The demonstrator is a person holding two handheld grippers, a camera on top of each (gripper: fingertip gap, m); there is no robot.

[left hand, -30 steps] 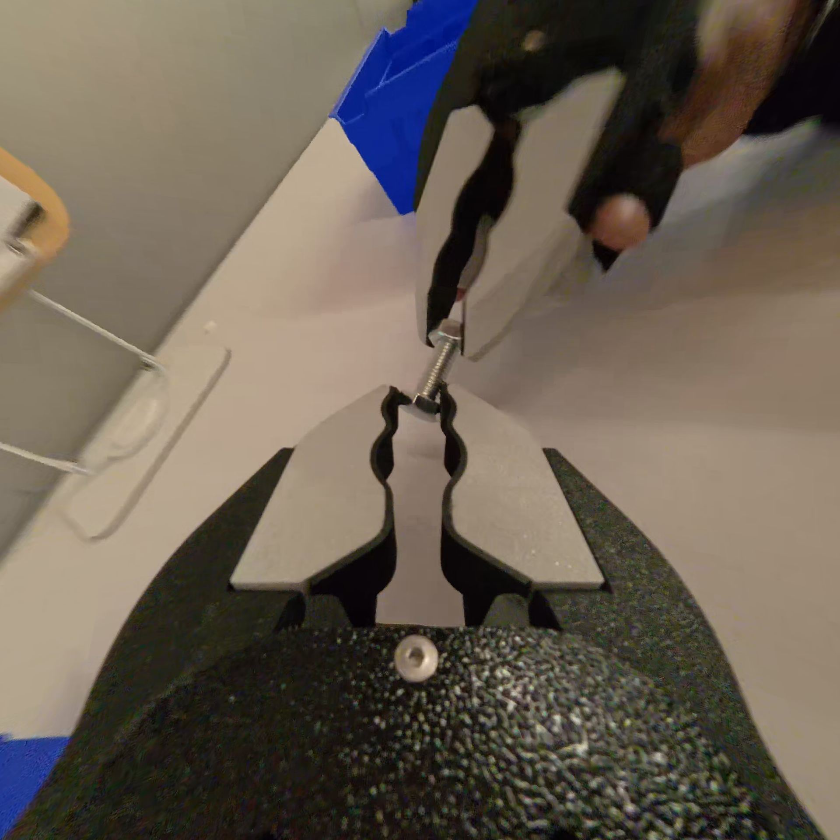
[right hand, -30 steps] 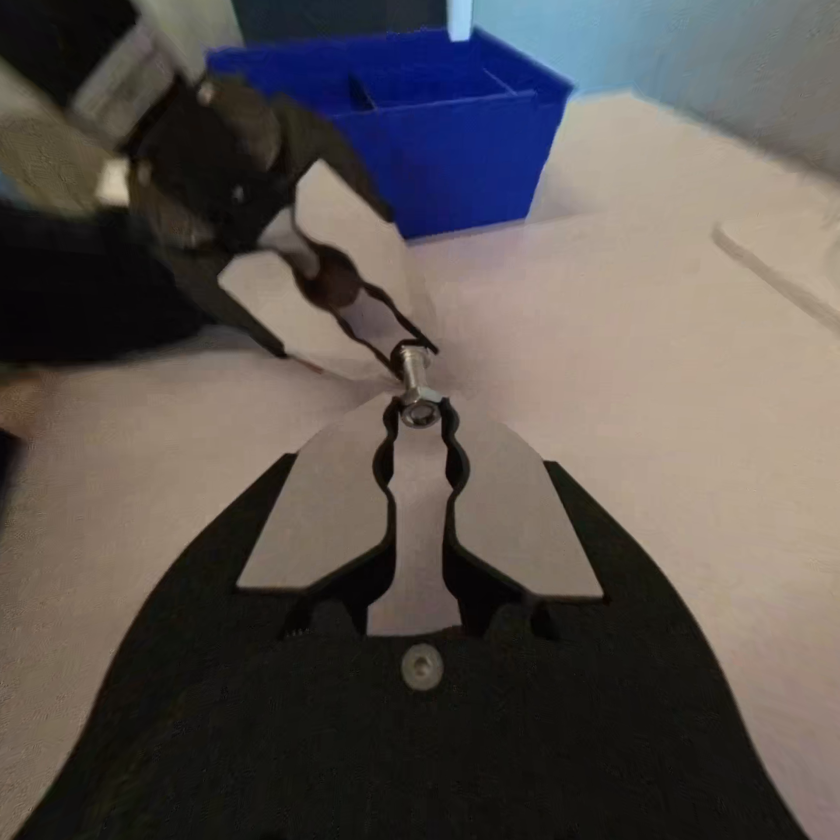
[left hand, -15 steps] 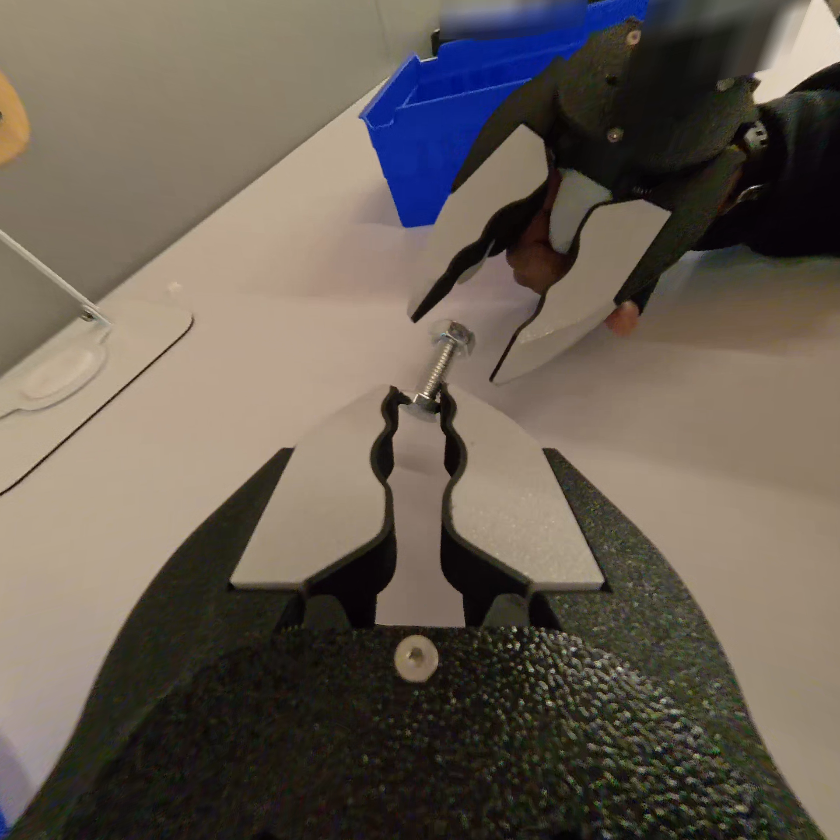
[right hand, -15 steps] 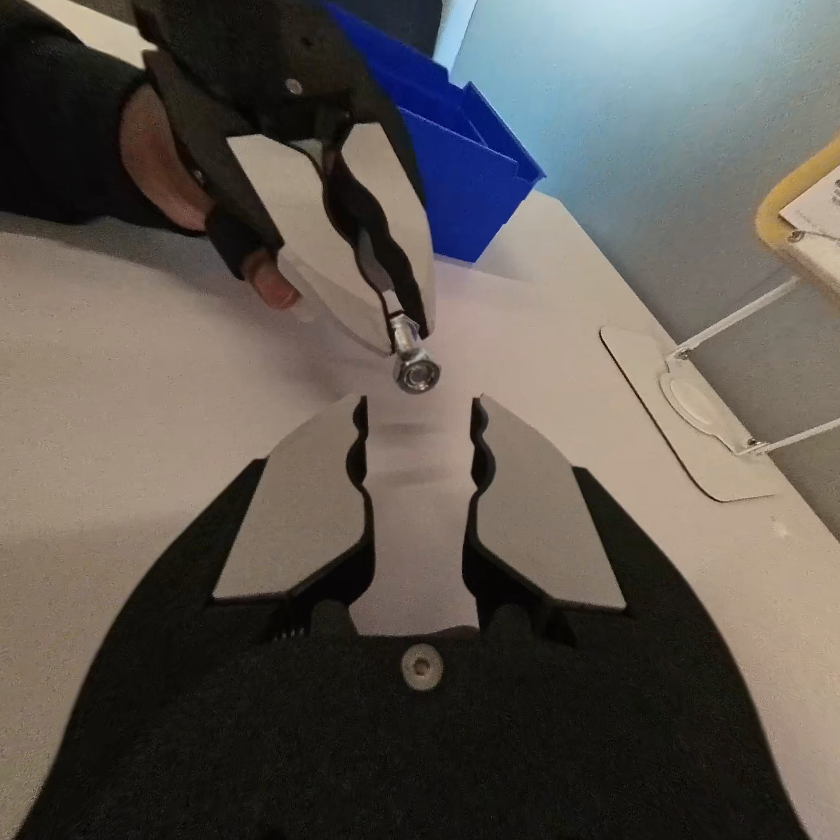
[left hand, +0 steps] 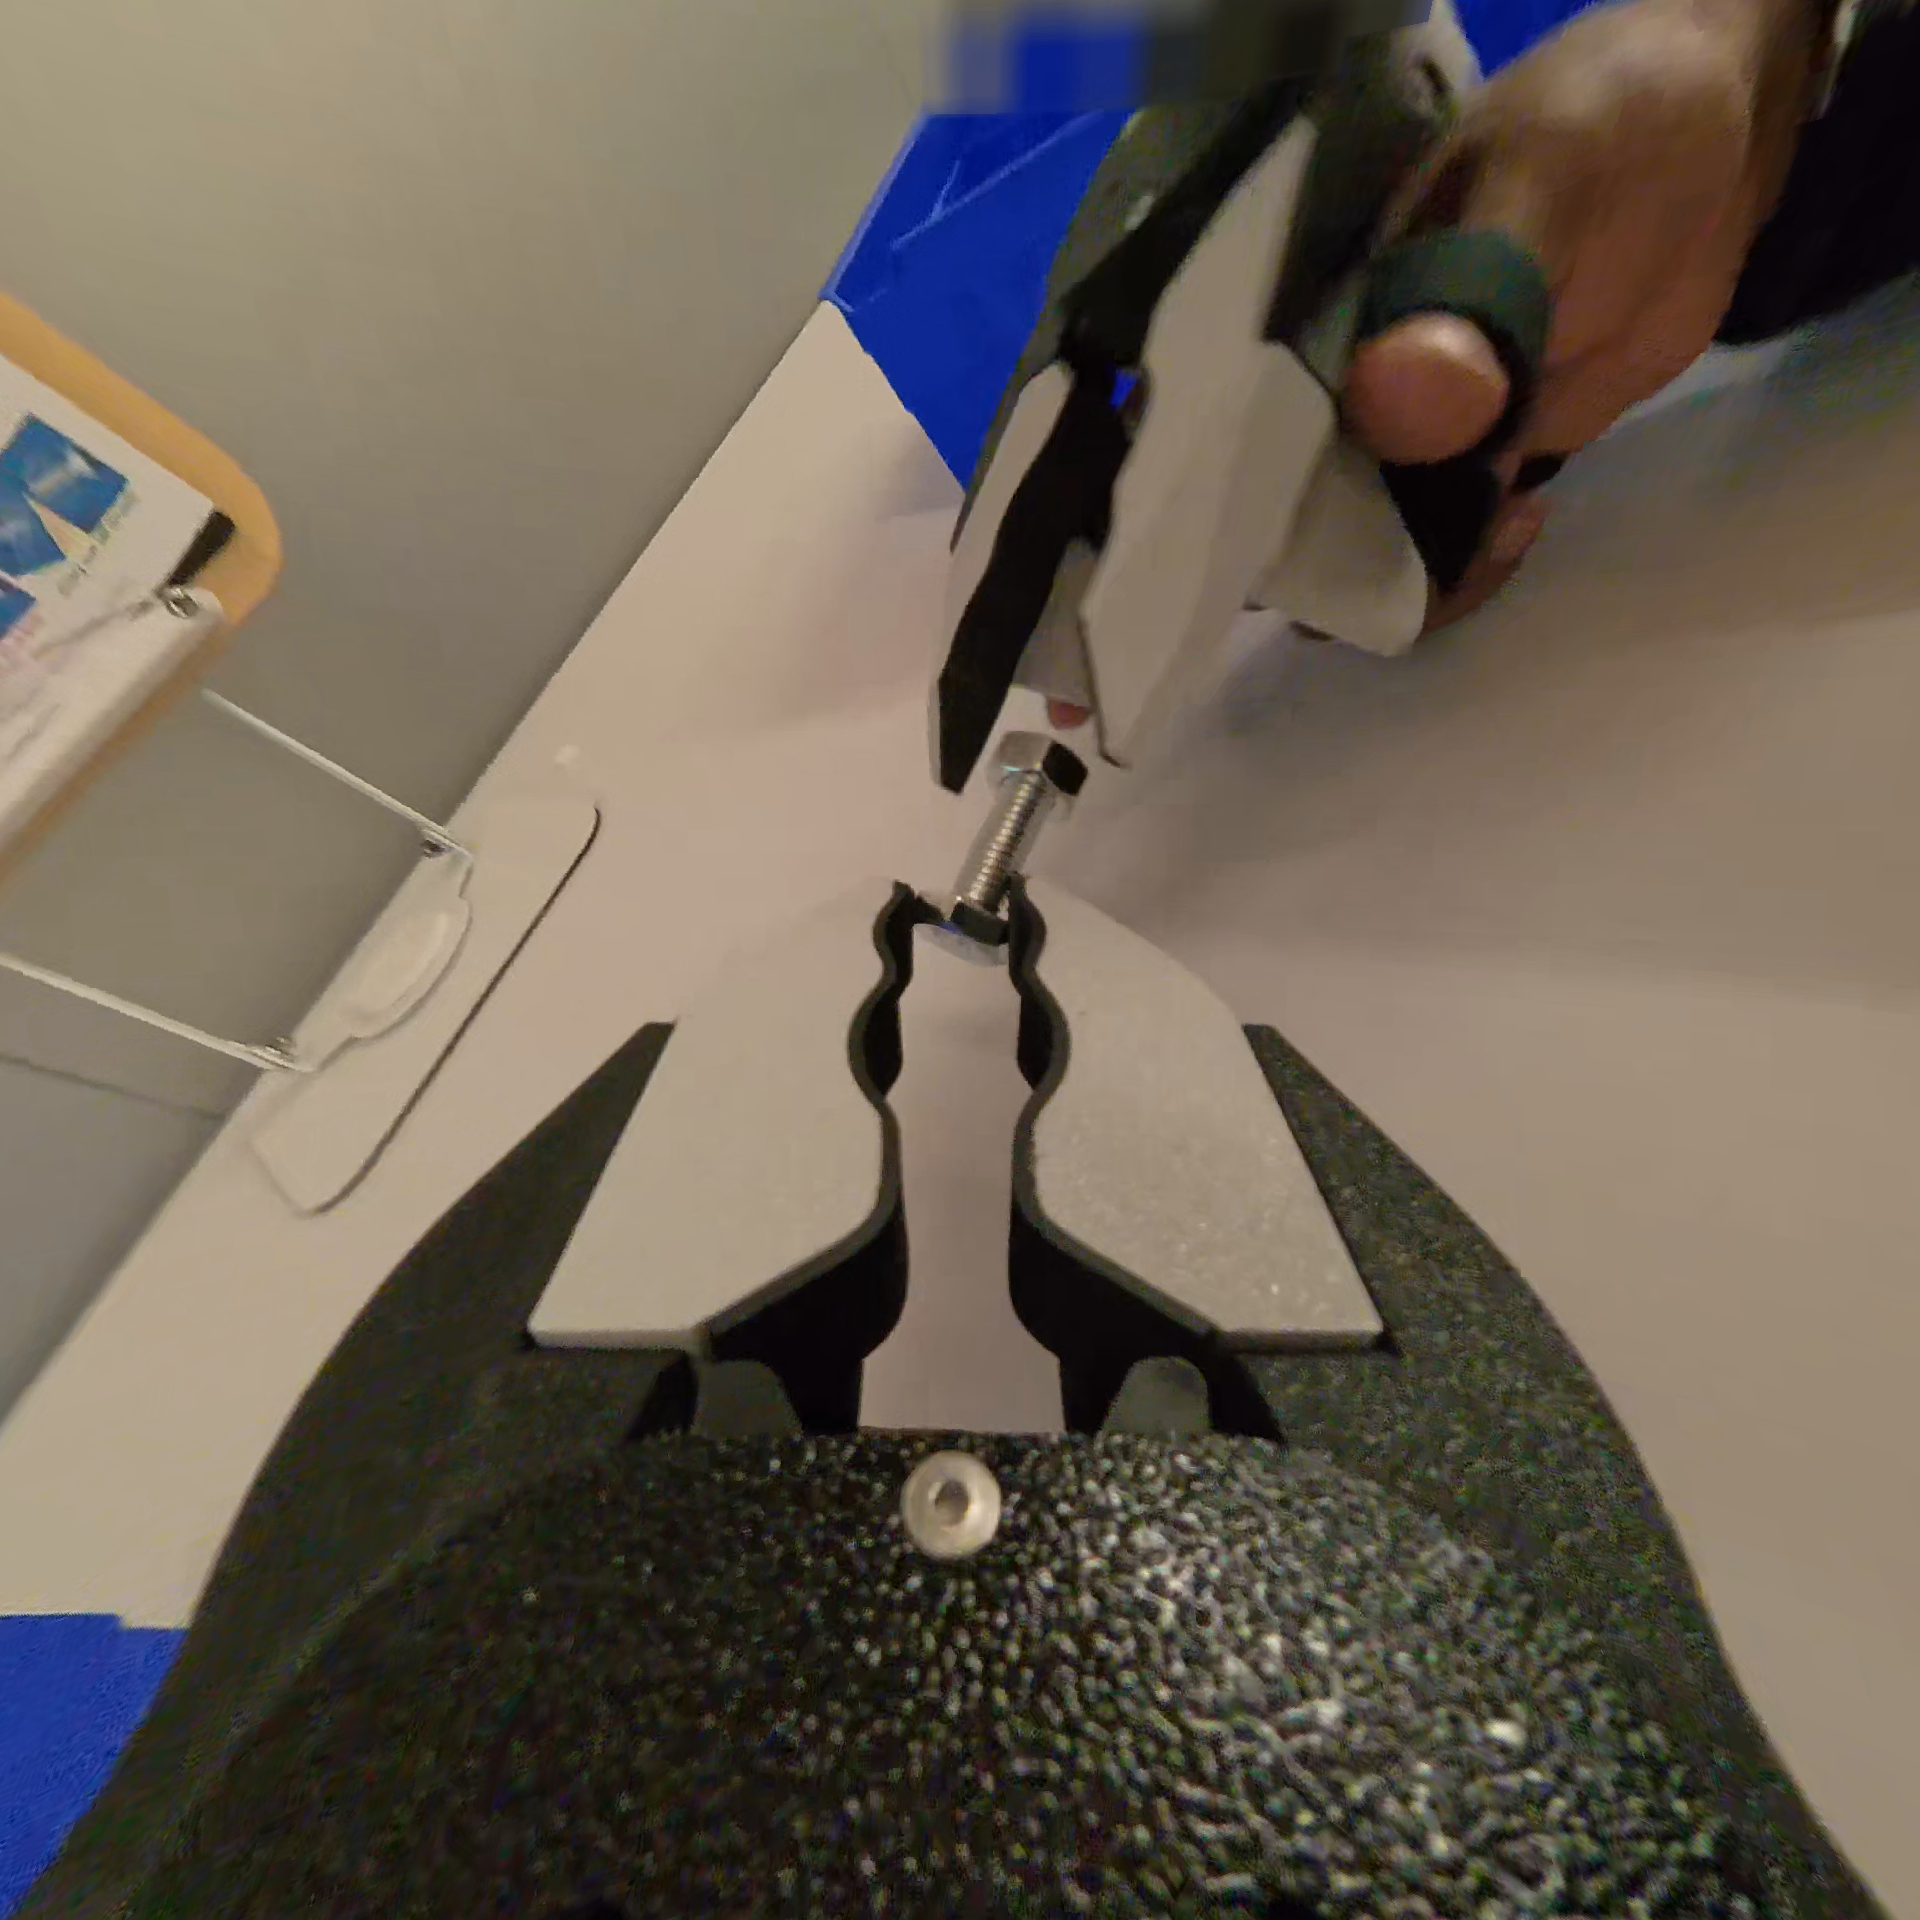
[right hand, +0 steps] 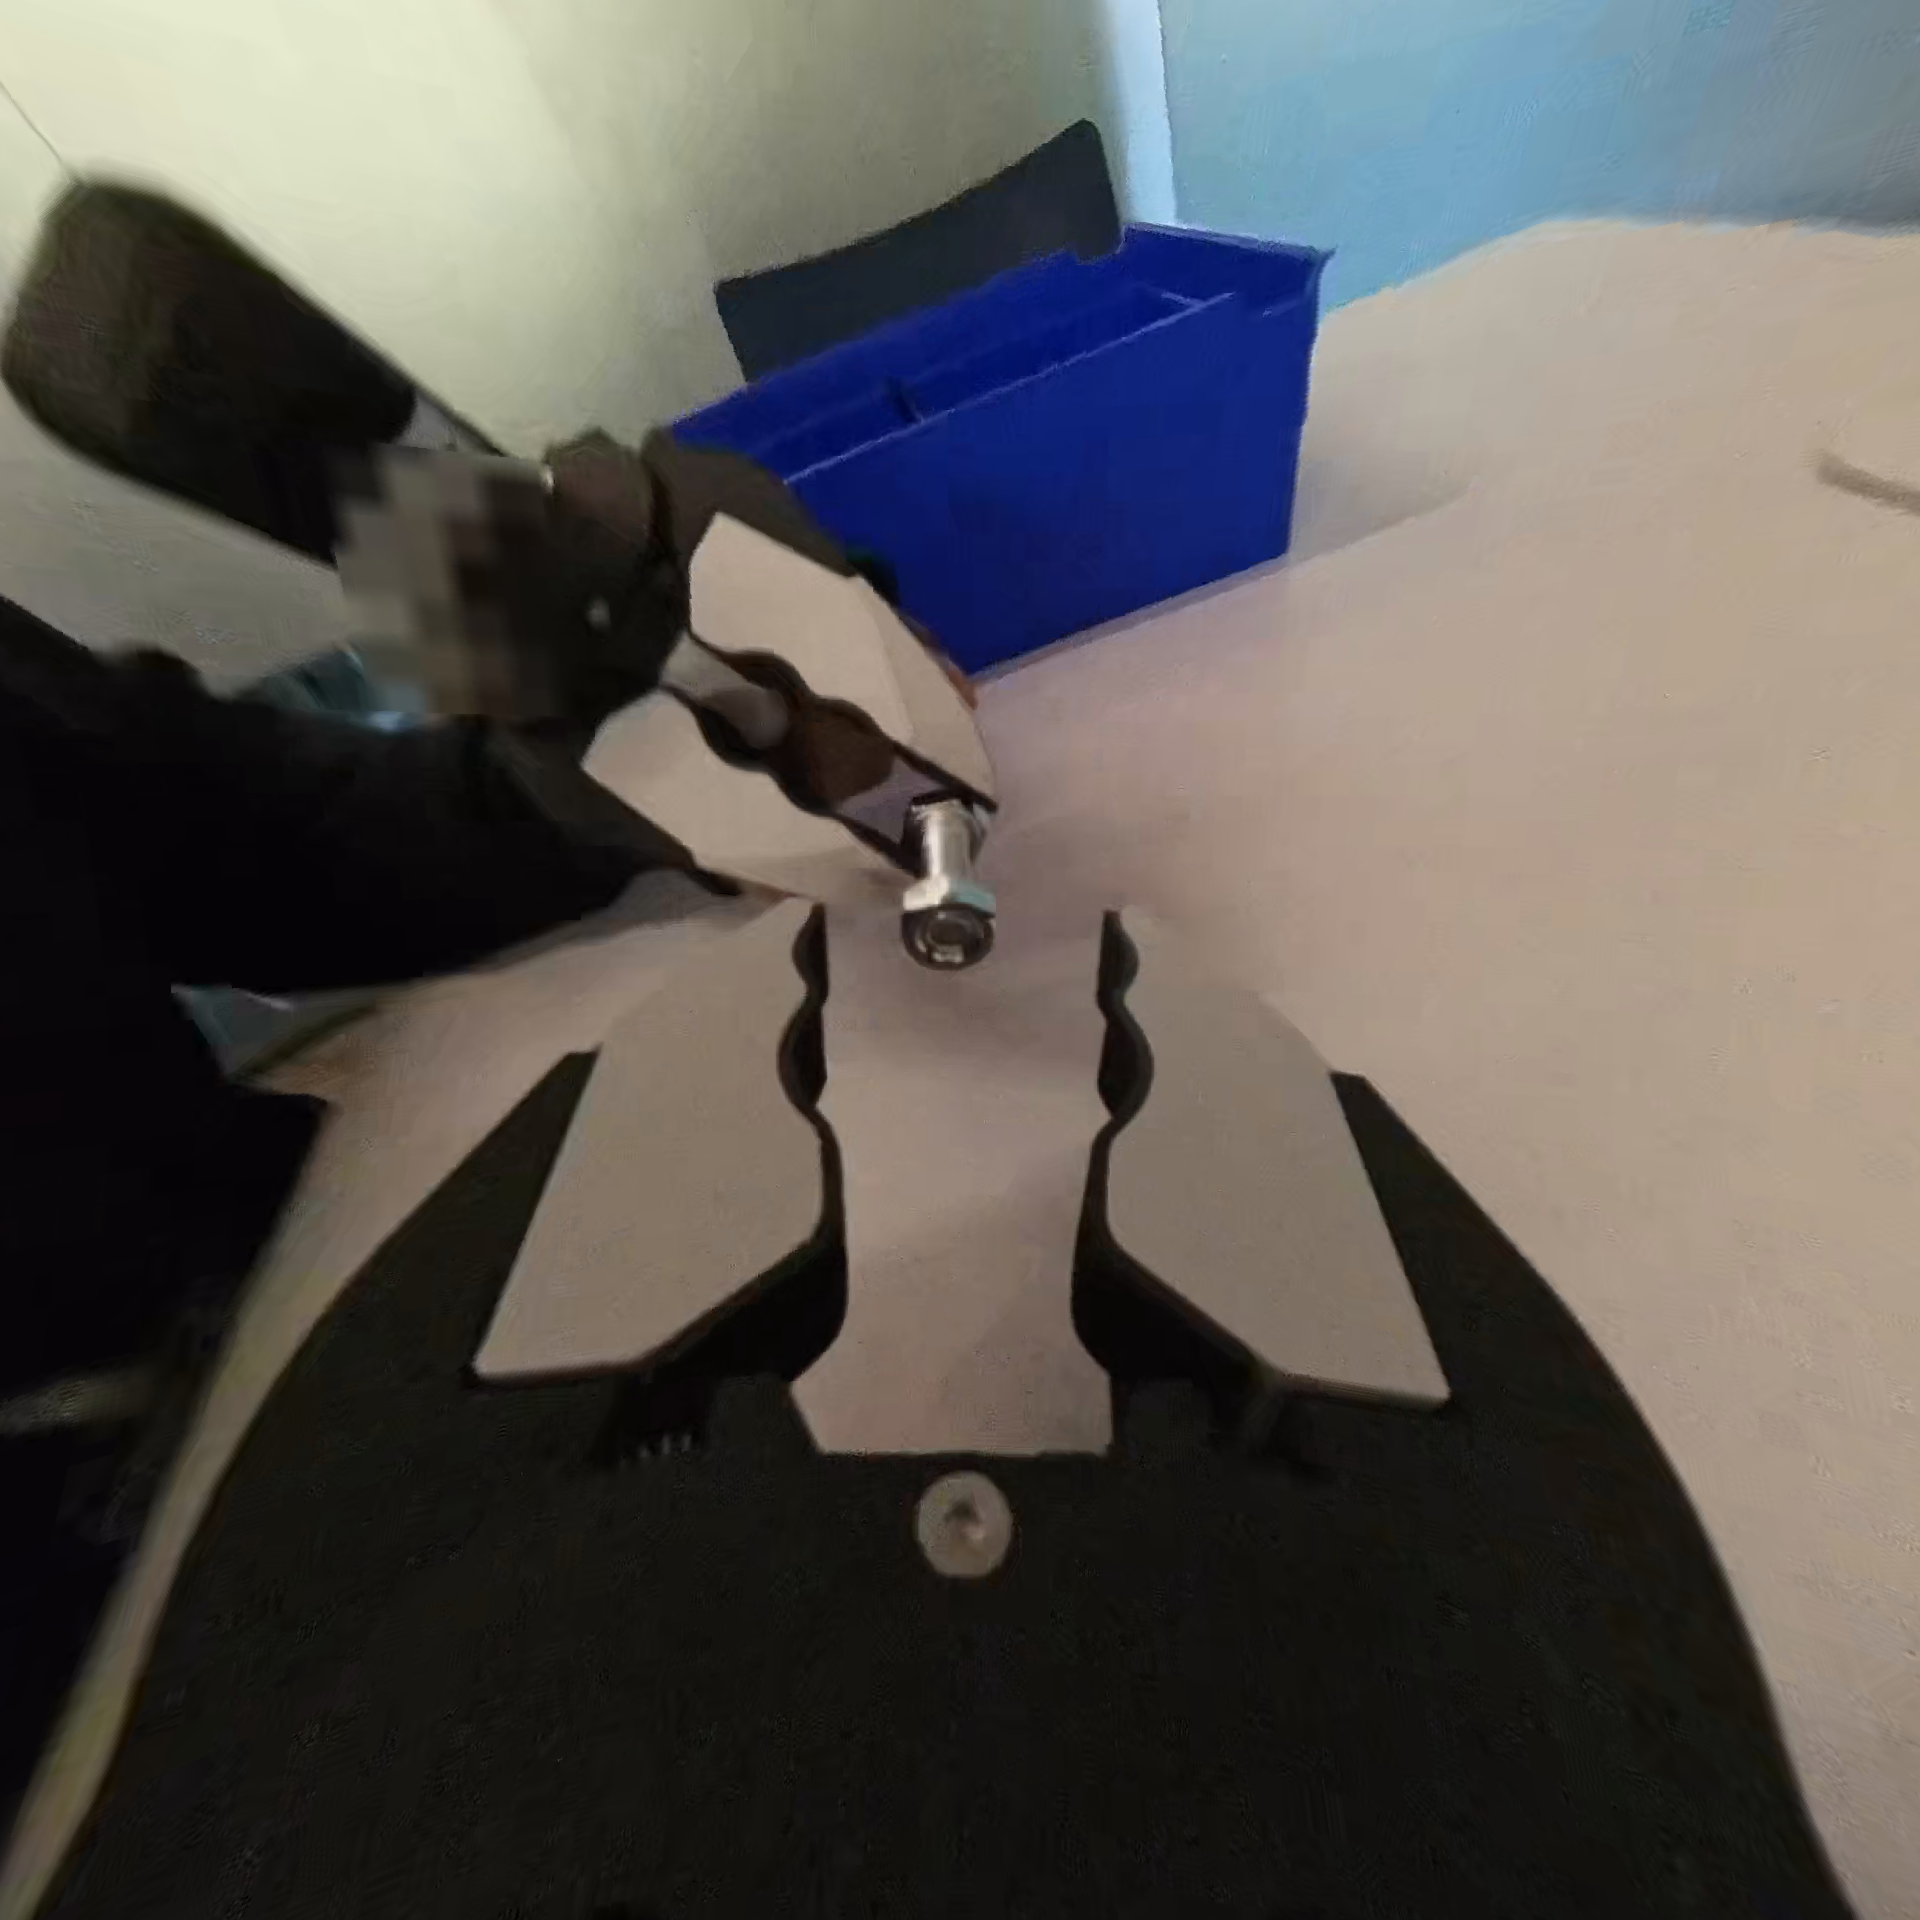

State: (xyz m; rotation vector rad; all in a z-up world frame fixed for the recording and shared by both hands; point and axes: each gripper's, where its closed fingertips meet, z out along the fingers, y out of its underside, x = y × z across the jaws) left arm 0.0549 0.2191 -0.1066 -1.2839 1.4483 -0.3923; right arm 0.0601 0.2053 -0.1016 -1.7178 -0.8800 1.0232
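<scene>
Left wrist view, gripper (left hand: pixel 961 914) clamping bolt (left hand: pixel 1003 831)

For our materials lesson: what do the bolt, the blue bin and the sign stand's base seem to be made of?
Bolt: bright metal, likely steel; shiny threads and glinting six-sided nut, one end clamped by the left gripper.
Blue bin: probably moulded plastic; even saturated colour, thin walls.
Sign stand's base: clear plastic, maybe acrylic; the table shows through it.
</scene>
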